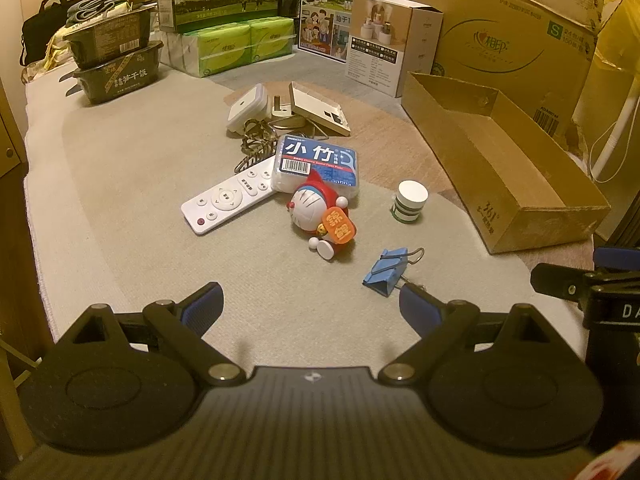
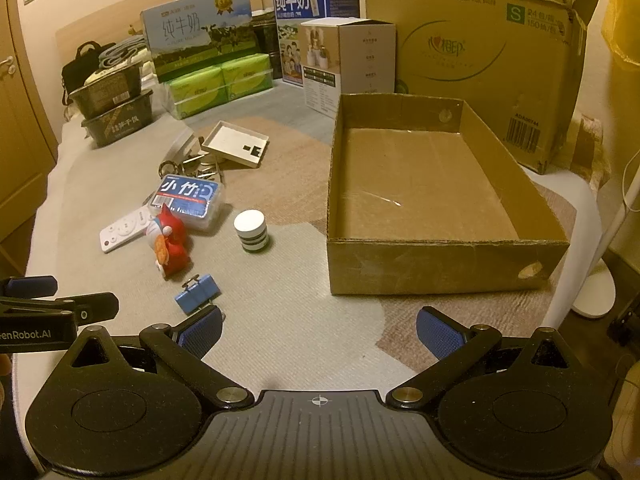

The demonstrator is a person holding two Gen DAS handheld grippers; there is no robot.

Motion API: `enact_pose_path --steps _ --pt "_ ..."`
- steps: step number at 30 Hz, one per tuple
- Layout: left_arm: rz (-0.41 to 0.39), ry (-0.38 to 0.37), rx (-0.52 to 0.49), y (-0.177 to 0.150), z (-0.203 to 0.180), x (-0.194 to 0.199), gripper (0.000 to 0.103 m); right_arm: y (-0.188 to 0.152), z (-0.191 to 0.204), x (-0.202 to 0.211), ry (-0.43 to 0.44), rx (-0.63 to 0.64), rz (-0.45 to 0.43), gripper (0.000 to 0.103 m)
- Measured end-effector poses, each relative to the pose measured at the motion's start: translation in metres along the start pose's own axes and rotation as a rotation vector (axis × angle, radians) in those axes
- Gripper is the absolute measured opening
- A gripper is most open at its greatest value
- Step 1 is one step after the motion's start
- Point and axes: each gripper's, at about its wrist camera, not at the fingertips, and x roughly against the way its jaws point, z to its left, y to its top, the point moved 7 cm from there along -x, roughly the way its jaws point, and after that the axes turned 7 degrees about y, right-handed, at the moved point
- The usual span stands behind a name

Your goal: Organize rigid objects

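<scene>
On the grey mat lie a white remote [image 1: 226, 198] [image 2: 122, 231], a blue-labelled floss-pick box [image 1: 316, 166] [image 2: 188, 197], a red Doraemon figure [image 1: 322, 216] [image 2: 170, 242], a white striped jar [image 1: 409, 201] [image 2: 252, 231] and a blue binder clip [image 1: 386, 271] [image 2: 198, 293]. An empty open cardboard box [image 1: 500, 168] [image 2: 432, 184] stands to the right. My left gripper [image 1: 311, 310] is open and empty, just short of the clip. My right gripper [image 2: 319, 332] is open and empty, in front of the box's near left corner.
Behind the pile lie a white adapter [image 1: 246, 108], a braided cord [image 1: 254, 146] and a small beige tray [image 1: 318, 108] [image 2: 236, 149]. Milk cartons, tissue packs [image 1: 236, 46], food tubs [image 1: 116, 56] and a large carton [image 2: 480, 48] line the back. A white lamp stand [image 2: 592, 280] is at right.
</scene>
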Motion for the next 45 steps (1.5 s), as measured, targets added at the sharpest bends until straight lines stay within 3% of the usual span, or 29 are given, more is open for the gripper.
enact_pose_path --steps 45 --pt "0.004 -0.016 -0.002 0.003 0.009 -0.004 0.093 -0.002 0.005 -0.012 0.008 0.012 0.011 0.103"
